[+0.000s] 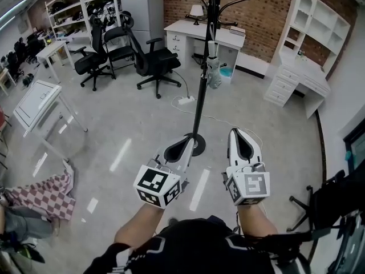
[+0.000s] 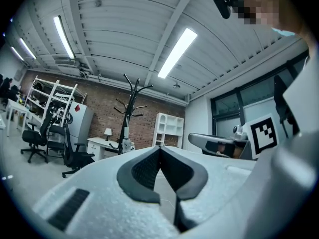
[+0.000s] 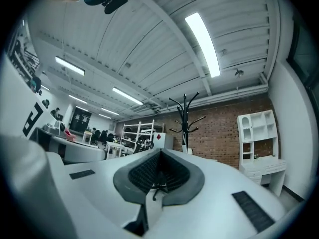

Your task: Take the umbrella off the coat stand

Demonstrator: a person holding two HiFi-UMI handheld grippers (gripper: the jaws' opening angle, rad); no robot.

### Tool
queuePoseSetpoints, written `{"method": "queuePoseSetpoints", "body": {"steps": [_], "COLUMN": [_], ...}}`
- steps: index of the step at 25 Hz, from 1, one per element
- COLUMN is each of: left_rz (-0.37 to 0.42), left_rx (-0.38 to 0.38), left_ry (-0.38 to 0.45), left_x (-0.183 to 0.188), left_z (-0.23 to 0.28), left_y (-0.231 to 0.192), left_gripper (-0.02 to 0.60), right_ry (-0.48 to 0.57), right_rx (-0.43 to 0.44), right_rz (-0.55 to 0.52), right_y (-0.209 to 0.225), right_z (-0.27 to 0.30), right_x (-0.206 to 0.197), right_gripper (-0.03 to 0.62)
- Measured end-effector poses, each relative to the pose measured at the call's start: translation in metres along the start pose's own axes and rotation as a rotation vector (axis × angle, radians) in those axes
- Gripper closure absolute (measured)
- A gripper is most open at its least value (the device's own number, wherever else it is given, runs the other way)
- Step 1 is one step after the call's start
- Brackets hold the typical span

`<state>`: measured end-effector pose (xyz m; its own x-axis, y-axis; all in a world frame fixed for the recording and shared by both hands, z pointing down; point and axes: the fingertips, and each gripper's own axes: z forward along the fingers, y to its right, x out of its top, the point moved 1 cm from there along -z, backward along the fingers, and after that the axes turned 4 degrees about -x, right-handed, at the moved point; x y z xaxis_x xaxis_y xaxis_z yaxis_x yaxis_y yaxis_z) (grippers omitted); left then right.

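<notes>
The black coat stand (image 1: 204,73) rises from a round base on the floor straight ahead of me. A folded pale grey umbrella (image 1: 213,67) hangs from it about halfway up the pole. Both white grippers point level toward the stand, well short of the umbrella. My left gripper (image 1: 190,137) is shut and empty, its tips over the stand's base in the head view. My right gripper (image 1: 236,131) is beside it to the right, jaws together with nothing between them. The left gripper view shows the stand (image 2: 130,103) and umbrella (image 2: 125,142) far off beyond the left gripper (image 2: 159,147). In the right gripper view the stand (image 3: 185,118) is beyond the right gripper (image 3: 159,151).
Black office chairs (image 1: 154,61) stand left of the coat stand, a white desk (image 1: 199,33) behind it. A power strip with cable (image 1: 185,100) lies on the floor beside the pole. A white cabinet desk (image 1: 302,67) is at right, a small table (image 1: 37,101) at left.
</notes>
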<state>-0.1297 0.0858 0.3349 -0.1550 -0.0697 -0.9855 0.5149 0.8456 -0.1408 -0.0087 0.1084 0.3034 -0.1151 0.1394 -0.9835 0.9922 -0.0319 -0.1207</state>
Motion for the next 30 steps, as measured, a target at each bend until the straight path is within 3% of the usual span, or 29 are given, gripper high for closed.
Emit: {"method": "queuePoseSetpoints", "body": {"steps": [8, 13, 30], "left_rz": [-0.032, -0.032, 0.012], "left_rx": [-0.036, -0.05, 0.013], "left_ry": [0.019, 0.009, -0.007], "left_x": [-0.003, -0.008, -0.007], "left_z": [-0.015, -0.004, 0.12], "left_y": [-0.022, -0.028, -0.061], "left_gripper": [0.574, 0.574, 0.574], "right_ry": [-0.012, -0.031, 0.021], "right_rx": [0.02, 0.029, 0.137], "right_rz": [-0.051, -0.017, 0.051], "right_y": [-0.034, -0.028, 0.058], "right_z": [0.009, 0.022, 0.121], "right_x": [-0.002, -0.015, -0.031], "right_gripper": [0.588, 0.588, 0.588]}}
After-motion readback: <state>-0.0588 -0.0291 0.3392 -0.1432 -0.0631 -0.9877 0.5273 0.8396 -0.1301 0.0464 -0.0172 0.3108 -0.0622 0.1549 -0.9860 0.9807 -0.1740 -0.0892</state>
